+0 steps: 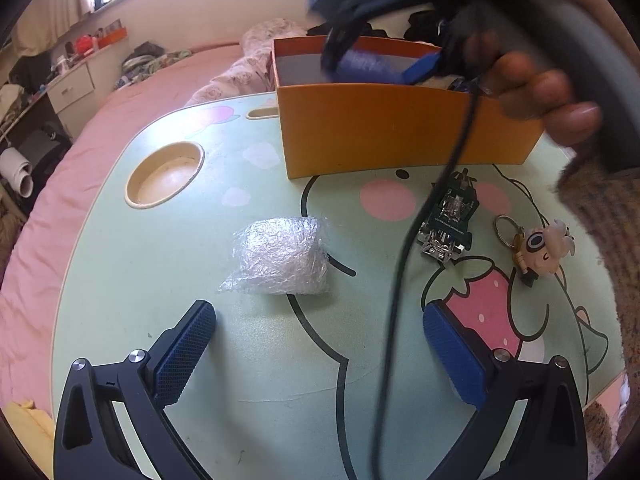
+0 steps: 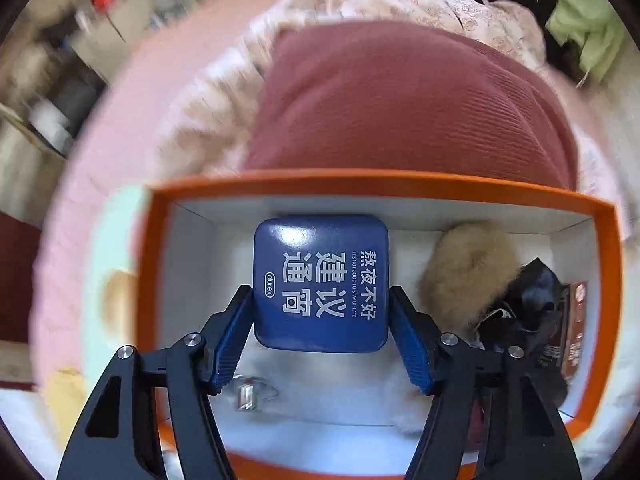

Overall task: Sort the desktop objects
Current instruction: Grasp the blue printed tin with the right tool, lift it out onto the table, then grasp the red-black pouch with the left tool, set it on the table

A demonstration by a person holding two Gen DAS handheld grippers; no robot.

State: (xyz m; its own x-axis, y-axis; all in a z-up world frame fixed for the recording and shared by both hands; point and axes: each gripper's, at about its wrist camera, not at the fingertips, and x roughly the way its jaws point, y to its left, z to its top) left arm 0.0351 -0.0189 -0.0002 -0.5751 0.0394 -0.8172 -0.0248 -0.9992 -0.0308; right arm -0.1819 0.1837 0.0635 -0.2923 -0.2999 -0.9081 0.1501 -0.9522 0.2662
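Note:
My right gripper [image 2: 320, 292] is shut on a blue square tin [image 2: 320, 280] with white lettering and holds it over the inside of the orange box [image 2: 360, 180]. In the left wrist view that gripper [image 1: 360, 20] and the tin [image 1: 372, 64] are a blur above the box [image 1: 380, 128], held by a person's hand [image 1: 540, 96]. My left gripper [image 1: 320, 312] stands open low over the green table [image 1: 120, 280], with nothing between its fingers. Ahead of it lie a bubble-wrap bundle [image 1: 280, 256], a small toy car [image 1: 448, 220] and a cartoon keychain [image 1: 540, 252].
Inside the box lie a tan furry item [image 2: 468, 272], a black item [image 2: 532, 300], a brown packet [image 2: 574, 328] and a metal clip [image 2: 248, 394]. A black cable [image 1: 400, 280] hangs across the table. A round cup recess [image 1: 166, 174] sits at the left. A pink bed surrounds the table.

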